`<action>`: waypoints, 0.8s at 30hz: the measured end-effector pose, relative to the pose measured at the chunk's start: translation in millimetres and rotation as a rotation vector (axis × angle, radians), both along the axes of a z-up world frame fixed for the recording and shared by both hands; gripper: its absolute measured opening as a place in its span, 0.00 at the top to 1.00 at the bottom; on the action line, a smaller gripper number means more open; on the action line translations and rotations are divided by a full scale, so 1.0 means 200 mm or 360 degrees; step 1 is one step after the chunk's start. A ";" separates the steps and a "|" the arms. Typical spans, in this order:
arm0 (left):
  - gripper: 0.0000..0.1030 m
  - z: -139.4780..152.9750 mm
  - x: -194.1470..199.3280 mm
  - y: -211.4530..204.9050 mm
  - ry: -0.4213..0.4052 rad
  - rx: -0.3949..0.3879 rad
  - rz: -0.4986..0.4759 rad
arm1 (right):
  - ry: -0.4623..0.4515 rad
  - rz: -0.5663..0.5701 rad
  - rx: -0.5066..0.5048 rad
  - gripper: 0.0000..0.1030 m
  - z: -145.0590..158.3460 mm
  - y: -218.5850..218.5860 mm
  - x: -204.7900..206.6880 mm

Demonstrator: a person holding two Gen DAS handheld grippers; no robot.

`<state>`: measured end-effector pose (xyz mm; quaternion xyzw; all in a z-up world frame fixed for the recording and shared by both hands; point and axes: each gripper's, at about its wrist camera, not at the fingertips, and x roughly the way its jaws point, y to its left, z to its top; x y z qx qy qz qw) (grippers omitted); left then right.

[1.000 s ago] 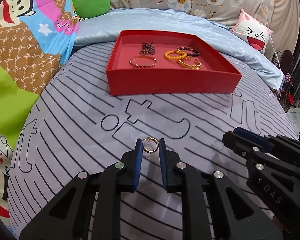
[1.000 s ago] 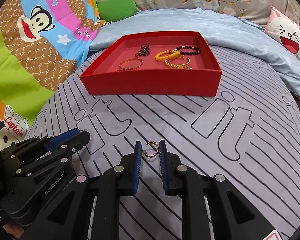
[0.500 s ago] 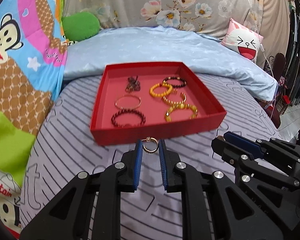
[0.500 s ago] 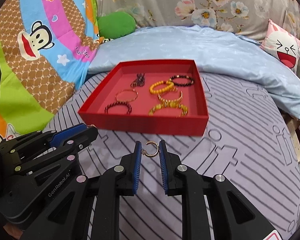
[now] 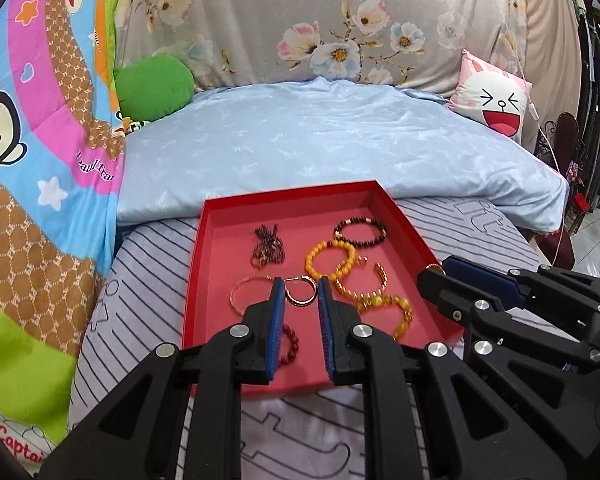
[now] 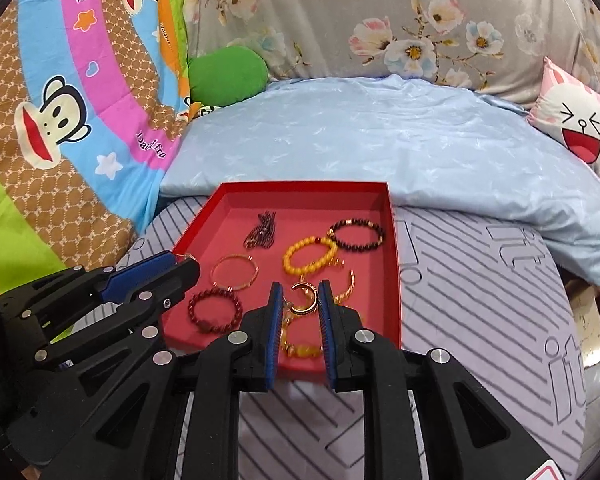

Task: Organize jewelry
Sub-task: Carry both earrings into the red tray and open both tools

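Note:
A red tray (image 5: pixel 196 280) (image 6: pixel 394 280) lies on the striped bed cover and holds several bracelets: a dark bead one (image 5: pixel 360 232), a yellow bead one (image 5: pixel 330 258), gold ones (image 5: pixel 384 304), a thin gold bangle (image 6: pixel 236 272), a dark red bead one (image 6: pixel 216 308) and a dark chain bundle (image 5: pixel 268 246). My left gripper (image 5: pixel 300 296) is shut on a small gold hoop earring (image 5: pixel 300 290) above the tray's near part. My right gripper (image 6: pixel 299 300) is shut on a second gold hoop earring (image 6: pixel 304 298), also above the tray.
A light blue quilt (image 5: pixel 320 136) lies behind the tray. A green cushion (image 5: pixel 154 86) and a cartoon blanket (image 5: pixel 40 160) are on the left, a pink face pillow (image 5: pixel 496 98) on the right. The bed edge drops off at the right.
Both grippers have risen and moved forward with their earrings, from above the striped cover in front of the tray to over the tray itself.

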<state>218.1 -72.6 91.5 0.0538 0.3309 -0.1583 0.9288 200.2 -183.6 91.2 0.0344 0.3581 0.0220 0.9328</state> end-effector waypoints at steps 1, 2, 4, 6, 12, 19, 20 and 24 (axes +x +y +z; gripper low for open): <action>0.84 0.00 0.02 0.00 -0.0001 0.0002 0.0005 | -0.0001 -0.0001 0.0000 0.84 0.00 0.00 0.03; 0.84 0.00 0.05 0.00 -0.0002 0.0005 0.0012 | -0.0001 -0.0001 0.0000 0.84 0.00 0.00 0.05; 0.84 -0.01 0.11 -0.01 0.0006 0.0005 0.0030 | 0.0001 -0.0003 -0.0005 0.84 -0.01 -0.01 0.10; 0.84 -0.02 0.15 -0.01 0.0016 0.0004 0.0041 | 0.0012 -0.0003 -0.0014 0.84 -0.03 -0.01 0.15; 0.84 -0.09 0.27 -0.01 0.0057 0.0009 0.0057 | 0.0050 -0.0008 -0.0021 0.84 -0.09 -0.02 0.26; 0.84 -0.17 0.38 -0.01 0.0106 0.0023 0.0080 | 0.0101 -0.0013 -0.0033 0.84 -0.17 -0.03 0.36; 0.84 -0.18 0.40 -0.01 0.0115 0.0024 0.0082 | 0.0108 -0.0014 -0.0034 0.84 -0.18 -0.03 0.37; 0.84 -0.22 0.43 -0.02 0.0135 0.0042 0.0083 | 0.0139 -0.0020 -0.0040 0.84 -0.23 -0.03 0.41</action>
